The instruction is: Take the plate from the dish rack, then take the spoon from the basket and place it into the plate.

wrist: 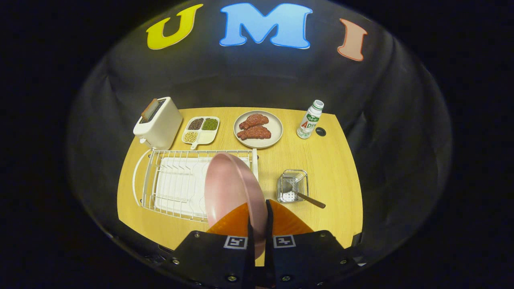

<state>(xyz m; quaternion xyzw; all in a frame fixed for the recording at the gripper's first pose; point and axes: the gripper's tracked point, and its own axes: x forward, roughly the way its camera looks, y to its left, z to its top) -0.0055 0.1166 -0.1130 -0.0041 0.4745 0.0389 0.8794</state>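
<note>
Gripper view: hand-held gripper (257,222) clamped on pink plate (231,188) above wooden table (341,160).

Ahead of me a light wooden bench (321,168) spreads out, its grain running across and its corners rounded. A small dark round hole (320,131) sits in its top toward the far right. Beyond the bench hangs the booth's black cloth wall (257,76), creased in soft folds and wrapping around both sides. Light falls brightest on the wood and on the upper middle of the cloth, fading to dark at the sides.
</note>
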